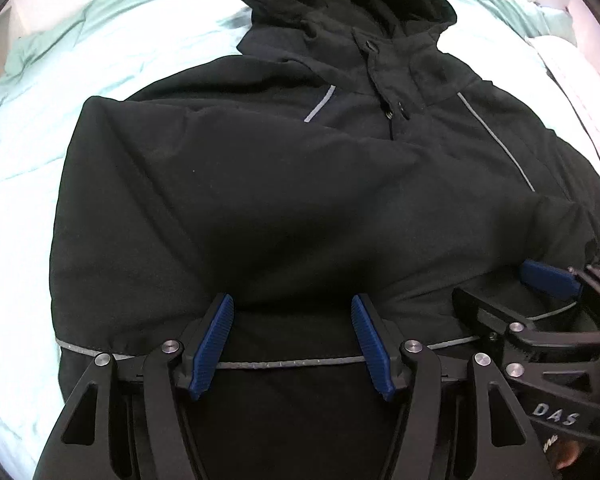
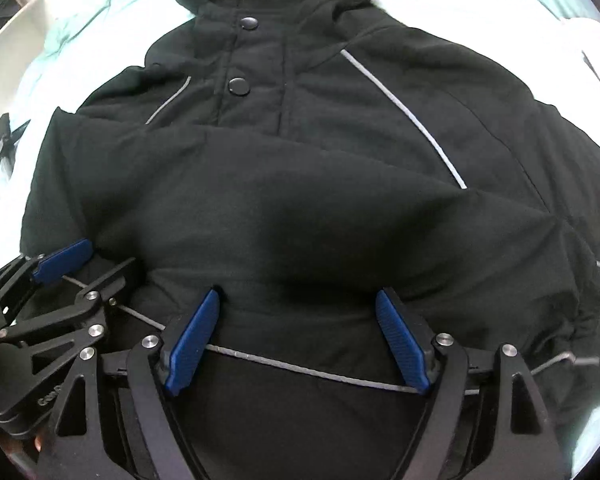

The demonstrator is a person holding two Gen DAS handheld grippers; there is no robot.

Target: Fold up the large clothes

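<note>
A large black hooded jacket (image 1: 300, 200) with thin grey reflective stripes lies front up on a bed; it also fills the right wrist view (image 2: 300, 208). One sleeve is folded across its chest. My left gripper (image 1: 292, 304) is open, its blue pads (image 1: 212, 344) just above the jacket's lower part near a grey stripe. My right gripper (image 2: 300, 300) is open too, over the same lower part. The right gripper shows in the left wrist view (image 1: 548, 284) at the right. The left gripper shows in the right wrist view (image 2: 60, 260) at the left.
The bed has a pale mint and white duvet (image 1: 32, 160) around the jacket. A white pillow (image 1: 572, 68) lies at the far right. A small dark object (image 2: 6, 138) lies on the bedding at the left.
</note>
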